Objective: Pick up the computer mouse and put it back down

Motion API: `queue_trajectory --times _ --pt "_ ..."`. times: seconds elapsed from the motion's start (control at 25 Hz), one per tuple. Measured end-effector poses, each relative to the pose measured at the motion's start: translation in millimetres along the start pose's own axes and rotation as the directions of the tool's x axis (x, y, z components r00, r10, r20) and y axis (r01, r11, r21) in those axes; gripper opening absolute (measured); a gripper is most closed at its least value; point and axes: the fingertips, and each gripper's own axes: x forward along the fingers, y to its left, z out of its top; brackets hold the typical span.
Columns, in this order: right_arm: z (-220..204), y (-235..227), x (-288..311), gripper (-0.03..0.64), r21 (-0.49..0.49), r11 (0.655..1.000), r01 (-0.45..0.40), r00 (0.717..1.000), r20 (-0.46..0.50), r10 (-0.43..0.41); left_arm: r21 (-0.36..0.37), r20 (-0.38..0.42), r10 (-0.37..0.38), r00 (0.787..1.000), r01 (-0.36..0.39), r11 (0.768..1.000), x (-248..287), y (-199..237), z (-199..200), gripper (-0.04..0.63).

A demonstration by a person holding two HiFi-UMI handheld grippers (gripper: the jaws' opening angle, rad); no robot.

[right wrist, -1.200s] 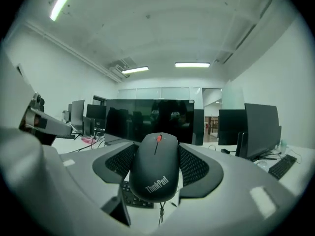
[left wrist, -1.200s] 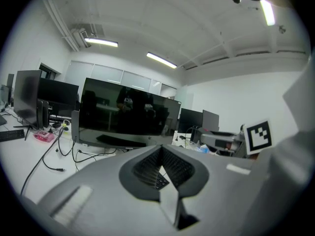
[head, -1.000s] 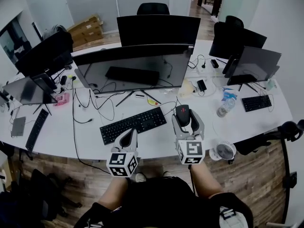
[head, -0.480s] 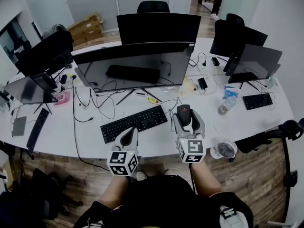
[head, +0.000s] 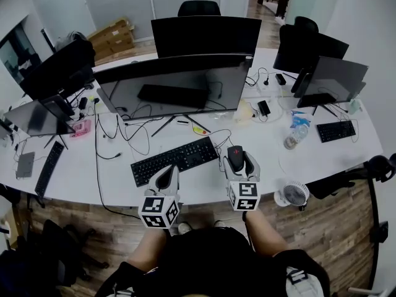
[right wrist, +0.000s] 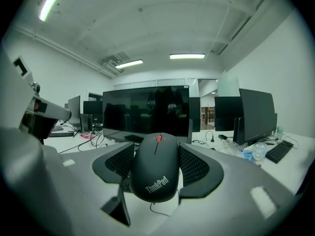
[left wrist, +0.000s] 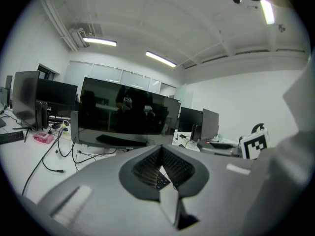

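noting blind spots first: the mouse (head: 234,153) underside is hidden in every view, so contact with the desk (head: 111,178) cannot be told. in the head view its rear is covered by the right gripper (head: 240,159) body, and only the front hump with the red wheel shows. in the right gripper view a thin cable (right wrist: 153,209) shows under the mouse; where it runs is cut off. the left gripper view is mostly filled by grey gripper body; only a sliver of keyboard (head: 174,161) keys shows through the slit at the tips.

mouse position: just off the right end of the keyboard, between the right gripper's fingers (right wrist: 199,168). the black ribbed pads sit against both flanks at mid-length, nose pointing away from the keyboard's near edge, tail end toward the camera. jaws stand wide, holding the mouse.

left gripper (head: 167,173): over the near edge of the keyboard, jaws drawn together, nothing between them.
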Motion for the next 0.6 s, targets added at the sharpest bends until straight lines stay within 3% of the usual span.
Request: queue_trajectory --times 0.32,0.6 --pt "-106.2 -4.2 16.4 0.282 0.043 0.999 0.006 0.976 -0.217 0.004 0.002 -0.012 0.006 1.000 -0.006 1.000 -0.2 0.2 -3.2 0.054" --pt "-188.5 -4.0 22.2 0.284 0.057 0.998 0.016 0.920 -0.391 0.008 0.005 -0.023 0.012 1.000 -0.011 1.000 -1.7 1.2 -6.5 0.054"
